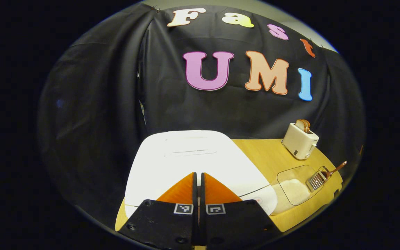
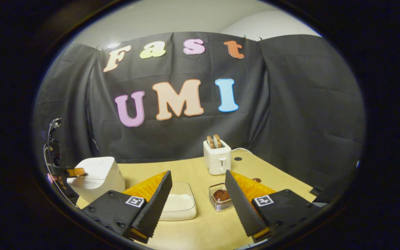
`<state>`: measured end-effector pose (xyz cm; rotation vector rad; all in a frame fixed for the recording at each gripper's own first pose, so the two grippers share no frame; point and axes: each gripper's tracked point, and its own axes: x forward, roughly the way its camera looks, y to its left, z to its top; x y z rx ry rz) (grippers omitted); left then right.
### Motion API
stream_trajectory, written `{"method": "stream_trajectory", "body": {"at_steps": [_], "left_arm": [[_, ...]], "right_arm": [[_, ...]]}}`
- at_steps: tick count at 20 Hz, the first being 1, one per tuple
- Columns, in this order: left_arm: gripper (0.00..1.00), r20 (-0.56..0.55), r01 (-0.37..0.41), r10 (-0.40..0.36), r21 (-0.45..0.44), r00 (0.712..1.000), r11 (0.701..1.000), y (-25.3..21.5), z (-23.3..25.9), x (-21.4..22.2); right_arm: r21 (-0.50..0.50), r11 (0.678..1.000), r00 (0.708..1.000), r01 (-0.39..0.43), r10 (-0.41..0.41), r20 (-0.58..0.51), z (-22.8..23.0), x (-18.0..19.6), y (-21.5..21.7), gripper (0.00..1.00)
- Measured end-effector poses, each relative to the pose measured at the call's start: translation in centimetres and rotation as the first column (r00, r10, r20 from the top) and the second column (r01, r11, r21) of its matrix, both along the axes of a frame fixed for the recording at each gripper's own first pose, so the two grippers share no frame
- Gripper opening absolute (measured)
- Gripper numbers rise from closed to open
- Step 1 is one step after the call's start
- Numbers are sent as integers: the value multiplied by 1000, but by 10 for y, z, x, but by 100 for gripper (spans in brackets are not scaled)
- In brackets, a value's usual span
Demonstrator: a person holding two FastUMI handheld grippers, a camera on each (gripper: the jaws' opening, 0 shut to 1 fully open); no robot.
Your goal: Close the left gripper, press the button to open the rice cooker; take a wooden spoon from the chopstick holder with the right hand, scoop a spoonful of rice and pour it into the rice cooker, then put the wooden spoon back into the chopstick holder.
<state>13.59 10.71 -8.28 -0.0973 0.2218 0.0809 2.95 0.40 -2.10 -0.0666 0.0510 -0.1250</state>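
The white rice cooker (image 1: 186, 156) stands with its lid down at the table's left. My left gripper (image 1: 199, 173) is shut with nothing between its fingers, tips just above the lid's front part. In the right gripper view the same gripper (image 2: 76, 171) hovers at the top edge of the rice cooker (image 2: 97, 180). A clear box of rice (image 2: 179, 203) lies in the middle. Beside it stands a wire chopstick holder (image 2: 221, 198) with the wooden spoon (image 1: 337, 169) in it. My right gripper (image 2: 198, 173) is open, held back from the box and the holder.
A white toaster (image 2: 217, 157) with bread slices stands at the back of the wooden table (image 2: 203, 229). Black cloth walls close the booth behind and on both sides. A small dark spot (image 2: 238, 158) marks the tabletop by the toaster.
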Motion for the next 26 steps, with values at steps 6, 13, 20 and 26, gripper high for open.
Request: {"method": "stream_trajectory", "body": {"at_steps": [6,13,20,26], "left_arm": [[0,5,-17,18,-16,1000,1000,0,1,2],[0,-20,-20,19,-15,1000,1000,-3,5,2],[0,-38,-5,2,-83,999,997,-5,-1,2],[0,-76,10,-13,-37,997,999,-11,-3,-5]], "right_arm": [[0,1000,1000,-20,20,-4,-1,9,4,99],[7,1000,1000,-19,19,-4,-5,12,-1,99],[5,1000,999,-31,31,-14,-11,16,3,98],[6,999,999,-47,47,-8,-14,14,9,98]]}}
